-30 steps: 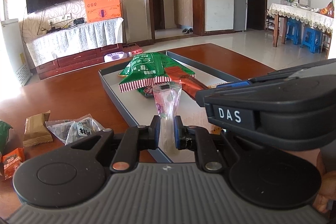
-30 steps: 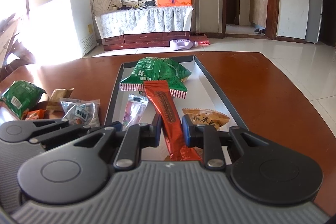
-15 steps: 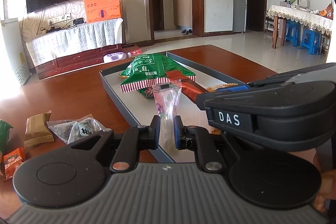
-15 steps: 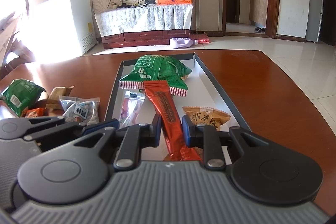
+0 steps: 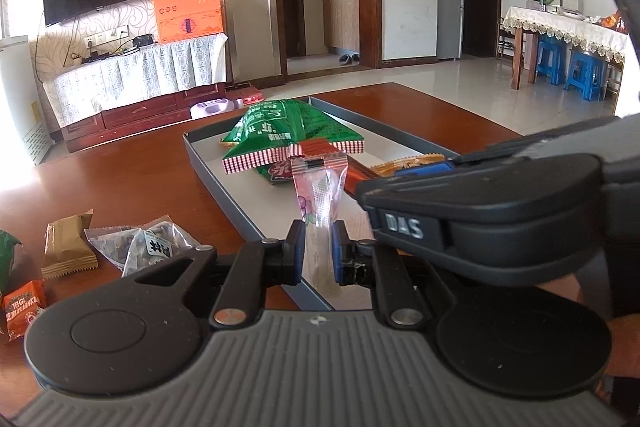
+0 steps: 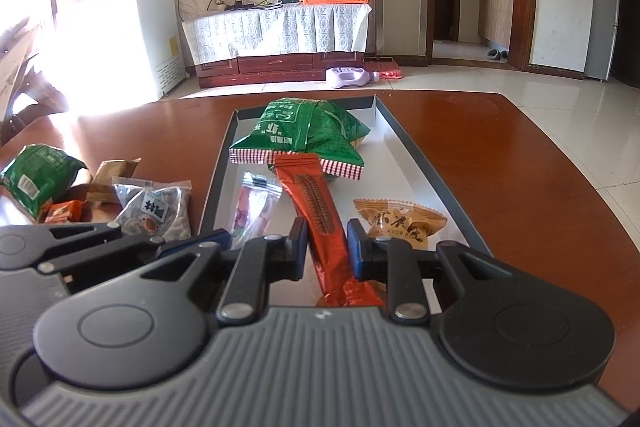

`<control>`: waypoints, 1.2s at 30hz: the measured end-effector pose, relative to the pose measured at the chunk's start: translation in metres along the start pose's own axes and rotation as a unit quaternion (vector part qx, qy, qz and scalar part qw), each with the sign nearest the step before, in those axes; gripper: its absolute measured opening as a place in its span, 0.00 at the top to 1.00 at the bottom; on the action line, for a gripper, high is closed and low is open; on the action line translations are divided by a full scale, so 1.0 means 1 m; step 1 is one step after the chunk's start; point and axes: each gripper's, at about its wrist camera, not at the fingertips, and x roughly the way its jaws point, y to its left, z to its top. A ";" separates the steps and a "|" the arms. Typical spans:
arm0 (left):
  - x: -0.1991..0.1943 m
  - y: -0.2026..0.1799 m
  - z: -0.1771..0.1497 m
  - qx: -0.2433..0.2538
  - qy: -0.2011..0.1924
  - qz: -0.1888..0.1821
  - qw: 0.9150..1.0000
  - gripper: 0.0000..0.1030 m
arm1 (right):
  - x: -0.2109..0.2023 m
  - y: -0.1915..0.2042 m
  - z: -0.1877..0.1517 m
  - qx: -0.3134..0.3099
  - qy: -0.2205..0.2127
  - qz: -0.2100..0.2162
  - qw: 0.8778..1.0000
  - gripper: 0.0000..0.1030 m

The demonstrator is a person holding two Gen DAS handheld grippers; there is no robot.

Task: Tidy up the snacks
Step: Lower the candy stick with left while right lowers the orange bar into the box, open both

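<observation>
My left gripper [image 5: 317, 251] is shut on a clear plastic snack packet [image 5: 318, 189] and holds it over the near left part of the grey tray [image 5: 208, 173]. My right gripper [image 6: 327, 253] is shut on a long red snack bar [image 6: 318, 203] that points into the tray [image 6: 416, 155]. A big green snack bag [image 6: 304, 135] lies at the tray's far end, also in the left wrist view [image 5: 288, 131]. A small orange pastry packet [image 6: 400, 223] lies at the tray's near right. The clear packet also shows in the right wrist view [image 6: 252, 211].
Loose snacks lie on the brown table left of the tray: a clear nut packet [image 5: 148, 245], a tan packet [image 5: 68, 245], a small orange packet [image 5: 22, 305], and a green bag [image 6: 38, 179]. The right gripper's body [image 5: 492, 219] fills the left view's right side.
Both grippers have moved slightly back from the tray with their packets still held. The tray's contents have not moved.
</observation>
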 end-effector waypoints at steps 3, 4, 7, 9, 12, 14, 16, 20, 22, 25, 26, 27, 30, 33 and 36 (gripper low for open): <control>-0.002 -0.002 -0.002 0.007 -0.001 0.001 1.000 0.83 | 0.002 0.001 0.000 -0.004 0.001 -0.001 1.000 0.75; -0.002 -0.003 -0.002 0.009 -0.002 0.001 1.000 0.83 | 0.002 0.001 0.000 -0.004 0.001 -0.002 1.000 0.75; -0.003 -0.004 -0.004 0.013 -0.002 -0.001 1.000 0.82 | 0.002 0.002 0.000 -0.006 0.001 -0.004 1.000 0.75; -0.004 -0.004 -0.005 0.014 -0.003 -0.002 1.000 0.81 | 0.003 0.001 -0.001 -0.005 0.002 -0.005 1.000 0.75; -0.007 -0.006 -0.006 0.015 -0.005 -0.005 1.000 0.75 | 0.003 0.002 0.000 -0.004 0.002 -0.007 1.000 0.76; -0.009 -0.008 -0.007 0.018 -0.009 -0.006 1.000 0.63 | 0.003 0.003 0.000 -0.004 0.002 -0.011 1.000 0.75; -0.013 -0.011 -0.007 0.025 -0.019 -0.004 1.000 0.45 | 0.004 0.005 0.000 -0.003 0.004 -0.012 1.000 0.75; -0.017 -0.011 -0.008 0.027 -0.028 0.007 0.999 0.27 | 0.002 0.006 0.000 0.000 -0.001 -0.020 1.000 0.65; -0.018 -0.009 -0.009 0.024 -0.029 0.009 0.999 0.27 | 0.001 0.006 -0.001 0.003 -0.003 -0.020 1.000 0.61; -0.018 -0.006 -0.009 0.020 -0.032 0.013 0.999 0.27 | -0.002 0.006 -0.004 0.001 -0.005 -0.021 1.000 0.60; -0.018 -0.006 -0.009 0.018 -0.032 0.013 0.999 0.27 | -0.003 0.006 -0.004 0.000 -0.006 -0.022 1.000 0.60; -0.017 -0.006 -0.009 0.016 -0.032 0.012 0.999 0.27 | -0.004 0.006 -0.004 0.001 -0.007 -0.023 1.000 0.60; -0.018 -0.008 -0.008 0.016 -0.036 0.011 0.999 0.26 | -0.009 0.002 -0.003 0.008 -0.014 -0.024 1.000 0.60; -0.022 -0.010 -0.009 0.020 -0.045 0.008 0.999 0.20 | -0.015 -0.002 -0.001 0.018 -0.028 -0.020 0.999 0.60; -0.024 -0.012 -0.010 0.026 -0.049 0.002 0.998 0.18 | -0.019 -0.001 -0.001 0.015 -0.031 -0.020 0.999 0.60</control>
